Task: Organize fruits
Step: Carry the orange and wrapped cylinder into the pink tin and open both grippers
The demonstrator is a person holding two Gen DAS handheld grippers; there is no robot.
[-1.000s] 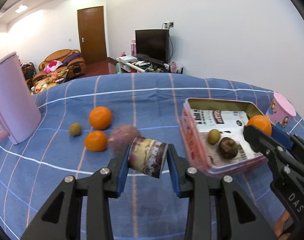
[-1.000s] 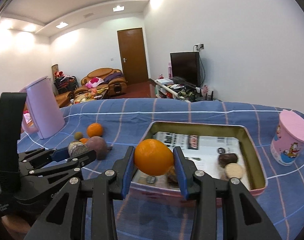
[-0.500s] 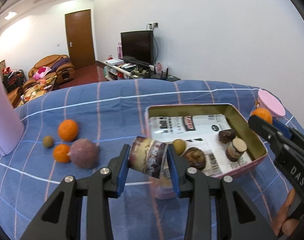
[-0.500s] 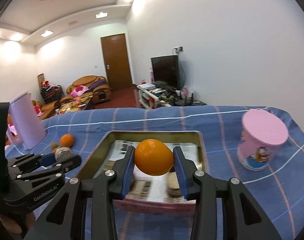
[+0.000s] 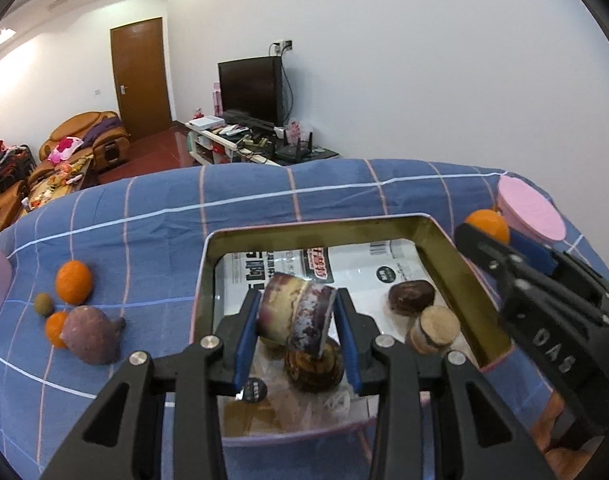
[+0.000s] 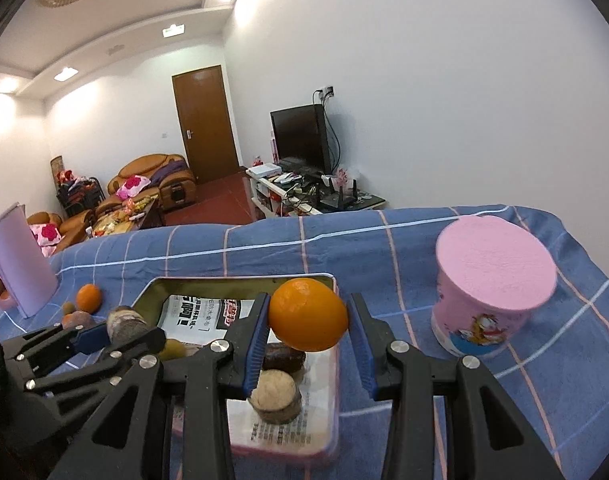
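Grippers (image 5: 297,322) level-tilted above tin (image 5: 444,248)

My right tool (image 5: 500,240) carries raised letters "DAS" on its black side, seen from my left. The paper (image 5: 356,264) lining the tin (image 5: 444,256) bears a barcode, large dark characters and a red logo, too small to read. The pink cup (image 6: 488,304) shows a cartoon cat, wordless

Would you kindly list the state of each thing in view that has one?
Left gripper: shut on a cut tuber piece, above the tin.
Right gripper: shut on an orange, over the tin's edge.
Tin: open, paper-lined, part-filled.
Pink cup: upright, lidded.
Door: closed.
TV: off.
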